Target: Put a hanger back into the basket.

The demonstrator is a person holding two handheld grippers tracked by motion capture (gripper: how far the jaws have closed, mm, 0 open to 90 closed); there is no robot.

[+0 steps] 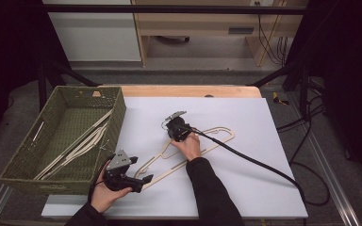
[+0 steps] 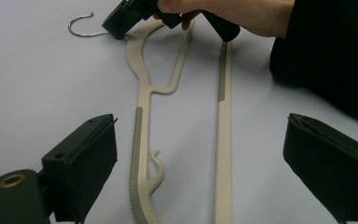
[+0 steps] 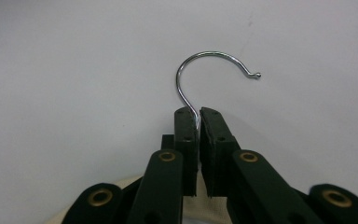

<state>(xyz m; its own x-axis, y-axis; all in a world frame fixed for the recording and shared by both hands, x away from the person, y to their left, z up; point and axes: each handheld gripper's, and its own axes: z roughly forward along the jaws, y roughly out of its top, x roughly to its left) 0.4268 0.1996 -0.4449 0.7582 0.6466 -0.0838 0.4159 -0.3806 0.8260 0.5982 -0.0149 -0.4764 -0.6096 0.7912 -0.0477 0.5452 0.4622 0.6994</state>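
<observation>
Pinching hanger hook (image 3: 200, 70), right hand-held gripper (image 3: 198, 116)

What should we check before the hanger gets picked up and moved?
1. Right gripper shut on the metal hook: ok, the jaws pinch its stem.
2. Left gripper ready: ok, its jaws stand open on either side of the hanger, not touching it.
3. Hanger lying flat on the white mat: ok.
4. Basket has room: ok, a few hangers lie inside, space left.
5. Cable out of the way: cannot tell, it crosses the hanger's far arm.
6. How firm the grip on the hook is: cannot tell.
</observation>
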